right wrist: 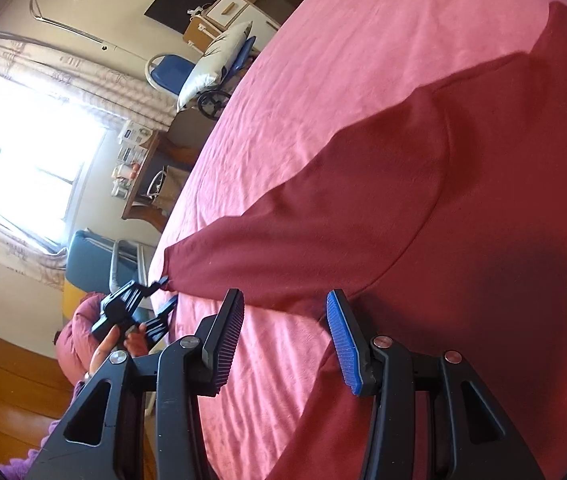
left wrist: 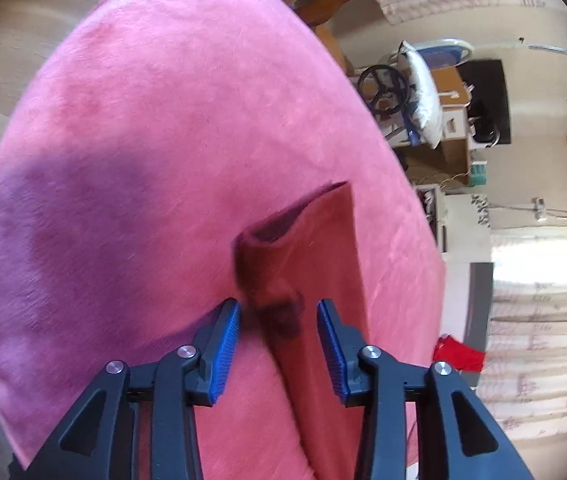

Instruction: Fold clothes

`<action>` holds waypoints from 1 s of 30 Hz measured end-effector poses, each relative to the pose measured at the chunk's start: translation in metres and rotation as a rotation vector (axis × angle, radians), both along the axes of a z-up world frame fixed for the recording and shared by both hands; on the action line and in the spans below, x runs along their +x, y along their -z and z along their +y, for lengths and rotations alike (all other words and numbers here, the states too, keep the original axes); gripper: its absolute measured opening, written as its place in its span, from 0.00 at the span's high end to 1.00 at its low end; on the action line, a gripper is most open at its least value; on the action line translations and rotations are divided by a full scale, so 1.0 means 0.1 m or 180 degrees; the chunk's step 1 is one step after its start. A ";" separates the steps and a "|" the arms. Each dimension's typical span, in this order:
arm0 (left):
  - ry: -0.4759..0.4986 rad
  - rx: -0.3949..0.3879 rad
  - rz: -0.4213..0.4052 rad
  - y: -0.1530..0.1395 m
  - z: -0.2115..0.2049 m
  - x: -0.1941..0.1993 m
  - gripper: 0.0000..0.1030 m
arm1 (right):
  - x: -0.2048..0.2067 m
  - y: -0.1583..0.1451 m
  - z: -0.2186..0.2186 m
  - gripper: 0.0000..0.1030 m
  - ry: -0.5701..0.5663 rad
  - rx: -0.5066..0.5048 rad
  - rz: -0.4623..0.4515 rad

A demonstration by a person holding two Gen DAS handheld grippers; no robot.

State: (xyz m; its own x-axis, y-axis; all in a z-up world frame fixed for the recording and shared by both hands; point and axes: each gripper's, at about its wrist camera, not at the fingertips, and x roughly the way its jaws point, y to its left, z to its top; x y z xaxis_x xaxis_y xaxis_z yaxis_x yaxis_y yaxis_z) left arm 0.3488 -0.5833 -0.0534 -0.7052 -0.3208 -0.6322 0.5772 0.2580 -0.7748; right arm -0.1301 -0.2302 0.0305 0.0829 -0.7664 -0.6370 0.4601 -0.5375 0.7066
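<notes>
A dark red garment (right wrist: 423, 200) lies spread on a pink bedspread (left wrist: 143, 140), one sleeve (left wrist: 315, 256) stretched toward the bed's edge. The left gripper (left wrist: 277, 316) hovers with its blue pads apart around the sleeve's cuff end, not pressing it. The right gripper (right wrist: 285, 312) hangs unclenched above the garment's hem, grasping nothing.

I see a bed under a pink cover (right wrist: 363, 60) filling most of both views. A bright window (right wrist: 23, 152) with patterned curtains (right wrist: 95, 76) glares white. Against the cream wall (right wrist: 123, 12) stands a blue chair (right wrist: 171, 72) with a white pillow (right wrist: 211, 68) leaning on it (a small wheel below). The wooden floor (right wrist: 7, 392) shows orange-brown, with cardboard boxes (left wrist: 449, 120) by the wall.
</notes>
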 end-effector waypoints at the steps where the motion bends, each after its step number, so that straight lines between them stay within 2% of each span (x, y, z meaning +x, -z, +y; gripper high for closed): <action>1: -0.0020 -0.0020 0.0080 0.01 -0.04 -0.04 0.56 | 0.02 0.00 0.03 0.55 0.0004 -0.0017 -0.0006; 4: -0.0109 -0.0072 0.0423 0.05 -0.10 -0.06 0.58 | 0.03 0.00 0.09 0.55 0.0038 0.0014 0.0052; 6: -0.0173 -0.0046 0.0466 0.11 -0.12 -0.06 0.76 | -0.02 0.01 0.15 0.55 0.0125 0.0012 0.0070; 7: -0.0203 -0.0013 0.0441 0.15 -0.11 -0.06 0.99 | -0.06 0.02 0.17 0.55 0.0174 0.0002 0.0055; 9: -0.0259 0.0001 0.0517 0.22 -0.10 -0.06 0.96 | -0.14 0.02 0.17 0.55 0.0241 -0.0066 0.0014; 10: -0.0264 -0.0066 0.0551 0.21 -0.08 -0.05 0.96 | -0.18 0.04 0.14 0.55 0.0245 -0.0097 -0.0036; 14: -0.0095 -0.0550 0.0669 -0.13 -0.08 -0.20 0.96 | -0.32 0.34 0.01 0.56 0.0298 0.0043 -0.0373; 16: 0.0055 -0.0839 0.0773 -0.42 -0.05 -0.34 0.96 | -0.37 0.48 0.01 0.64 0.0382 0.0074 -0.0540; 19: 0.0447 -0.1255 0.1017 -0.97 -0.01 -0.76 0.96 | -0.39 0.46 0.22 0.62 0.0525 -0.0232 -0.0743; 23: 0.1176 -0.1580 0.1305 -1.61 0.25 -1.59 0.96 | -0.30 0.26 0.83 0.61 0.0703 -0.0515 -0.0724; 26: 0.1878 -0.1775 0.1361 -1.99 0.75 -2.36 0.96 | -0.26 0.15 1.49 0.61 0.0946 -0.0705 -0.0762; 28: 0.2426 -0.1849 0.1353 -2.10 1.27 -2.94 0.96 | -0.18 0.07 1.95 0.60 0.1125 -0.0761 -0.0733; 30: 0.2781 -0.1904 0.1302 -2.09 1.73 -3.35 0.96 | -0.08 -0.01 2.43 0.59 0.1300 -0.0754 -0.0663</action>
